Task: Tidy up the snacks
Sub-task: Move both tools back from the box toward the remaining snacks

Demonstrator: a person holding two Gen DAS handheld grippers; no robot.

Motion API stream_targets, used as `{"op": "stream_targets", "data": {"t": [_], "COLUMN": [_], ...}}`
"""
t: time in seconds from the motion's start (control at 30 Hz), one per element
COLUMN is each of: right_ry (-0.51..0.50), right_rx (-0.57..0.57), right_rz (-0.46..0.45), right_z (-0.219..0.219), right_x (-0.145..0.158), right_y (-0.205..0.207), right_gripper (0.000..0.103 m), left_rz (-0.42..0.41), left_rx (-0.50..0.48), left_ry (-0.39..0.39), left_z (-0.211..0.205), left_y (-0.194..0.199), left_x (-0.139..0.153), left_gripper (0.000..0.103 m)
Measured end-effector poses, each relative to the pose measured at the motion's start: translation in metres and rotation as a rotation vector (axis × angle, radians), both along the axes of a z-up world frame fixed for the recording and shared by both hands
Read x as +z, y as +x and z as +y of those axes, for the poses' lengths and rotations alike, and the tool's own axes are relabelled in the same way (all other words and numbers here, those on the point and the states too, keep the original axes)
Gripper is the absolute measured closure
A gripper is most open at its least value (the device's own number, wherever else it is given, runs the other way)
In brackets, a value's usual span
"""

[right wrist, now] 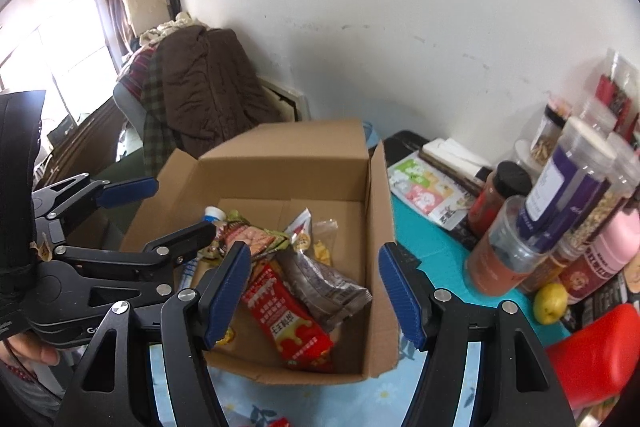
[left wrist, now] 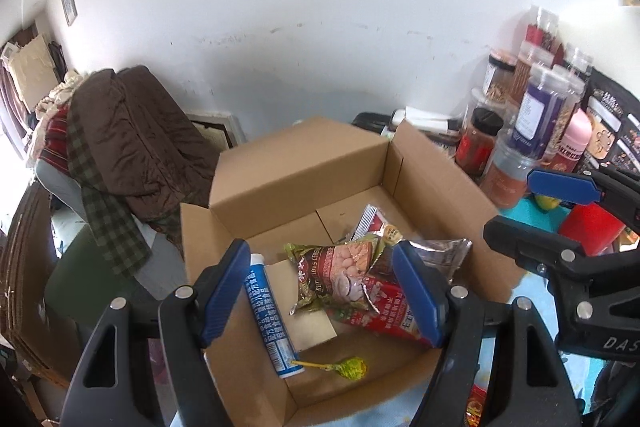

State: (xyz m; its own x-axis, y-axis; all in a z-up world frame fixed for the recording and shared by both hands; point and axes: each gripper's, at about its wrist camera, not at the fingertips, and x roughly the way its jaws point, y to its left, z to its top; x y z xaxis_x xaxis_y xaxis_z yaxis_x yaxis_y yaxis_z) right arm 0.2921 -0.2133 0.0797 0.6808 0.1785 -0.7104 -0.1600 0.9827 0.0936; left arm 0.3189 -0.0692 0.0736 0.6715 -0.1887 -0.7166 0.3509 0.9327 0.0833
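Note:
An open cardboard box (left wrist: 296, 163) (right wrist: 280, 155) stands on the table and holds the snacks. Inside lie a blue-and-white tube (left wrist: 268, 311), a green packet (left wrist: 340, 275), a red packet (left wrist: 384, 311) (right wrist: 288, 319), a grey foil packet (left wrist: 440, 251) (right wrist: 324, 283) and a yellow-green lollipop (left wrist: 352, 367). My left gripper (left wrist: 320, 247) (right wrist: 184, 205) hovers open above the box's near left part. My right gripper (right wrist: 315, 249) (left wrist: 510, 203) hangs open over the box's near right part. Neither has anything between its pads.
Several jars and bottles (right wrist: 560, 195) crowd the right side of the teal-covered table (right wrist: 432, 239). With them are a yellow fruit (right wrist: 551, 303) and a red container (right wrist: 600, 351). A brown coat (left wrist: 132, 131) drapes a chair left of the box. A hand (right wrist: 32, 347) holds the left gripper.

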Motion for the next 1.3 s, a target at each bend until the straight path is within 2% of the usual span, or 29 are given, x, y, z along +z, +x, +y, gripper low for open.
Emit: {"op": "stream_targets", "data": {"t": [0.53, 0.67, 0.77, 0.93, 1.1, 1.3], "right_ry": [-0.021, -0.018, -0.015, -0.022, -0.022, -0.038], "right_rx": [-0.008, -0.018, -0.029, -0.046, -0.064, -0.077], "right_rz": [-0.152, -0.192, -0.207, -0.245, -0.27, -0.291], "right_z": [0.005, 0.004, 0.001, -0.001, -0.003, -0.003], "right_x": [0.057, 0.069, 0.073, 0.08, 0.082, 0.079], "right_y": [-0.071, -0.094, -0.109, -0.138, -0.162, -0.191], "right_gripper": [0.036, 0.031, 0.03, 0.021, 0.016, 0.016], "left_rz": [-0.117, -0.136, -0.155, -0.171, -0.19, -0.204], "left_rx": [-0.045, -0.059, -0.071, -0.093, -0.108, -0.13], "left_ry": [-0.044, -0.062, -0.064, -0.075, -0.08, -0.103], "left_z": [0.004, 0.004, 0.003, 0.004, 0.006, 0.012], "left_y": [-0.074, -0.093, -0.108, -0.129, -0.151, -0.178], "left_x": [0.058, 0.065, 0.07, 0.075, 0.077, 0.076], "left_gripper": [0.029, 0.022, 0.022, 0.022, 0.021, 0.021]}}
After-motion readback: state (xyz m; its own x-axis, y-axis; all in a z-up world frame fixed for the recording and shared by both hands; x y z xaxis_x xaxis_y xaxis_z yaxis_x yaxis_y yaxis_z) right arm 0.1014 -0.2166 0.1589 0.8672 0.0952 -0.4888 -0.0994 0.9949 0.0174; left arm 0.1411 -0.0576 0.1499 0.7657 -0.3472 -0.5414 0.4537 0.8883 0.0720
